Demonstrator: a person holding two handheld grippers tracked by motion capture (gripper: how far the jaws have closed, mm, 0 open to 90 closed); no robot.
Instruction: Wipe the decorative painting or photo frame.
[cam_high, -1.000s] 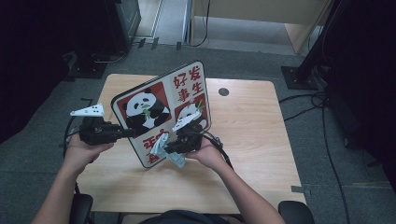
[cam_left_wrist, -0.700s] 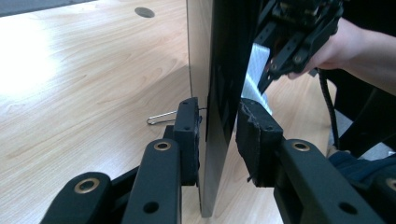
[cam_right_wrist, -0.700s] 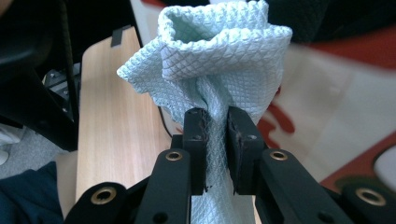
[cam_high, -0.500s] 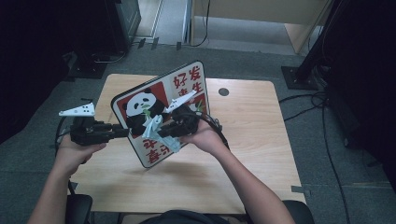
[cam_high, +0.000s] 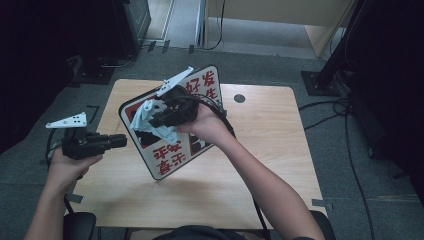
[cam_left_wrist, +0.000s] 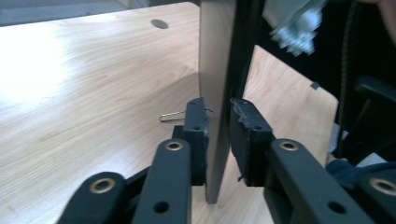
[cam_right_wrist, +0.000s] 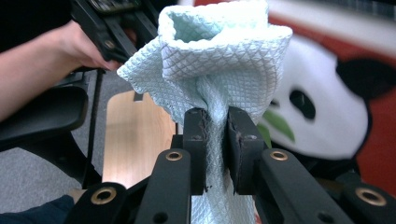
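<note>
A square sign board (cam_high: 200, 95) with a panda and red characters stands tilted on one corner on the wooden table (cam_high: 270, 150). My left gripper (cam_high: 122, 141) is at its left edge. In the left gripper view the board's edge (cam_left_wrist: 215, 56) sits between the pads of the left gripper (cam_left_wrist: 218, 121); its jaws have just been closing on the board and press it. My right gripper (cam_high: 151, 120) is raised before the board's upper left face, shut on a pale blue cloth (cam_high: 150, 116). The right gripper view shows the cloth (cam_right_wrist: 219, 60) bunched above the right gripper (cam_right_wrist: 215, 126), with the panda (cam_right_wrist: 327, 116) behind.
A round hole (cam_high: 239, 98) lies in the table behind the board. A small metal clip (cam_left_wrist: 170, 115) lies on the wood near the board's foot. Cables (cam_high: 345, 125) trail over the floor at the right, and dark stands rise at the back.
The right gripper has risen with the cloth up the board's face, from its lower middle to its upper left. The left hand has shifted a little to the left.
</note>
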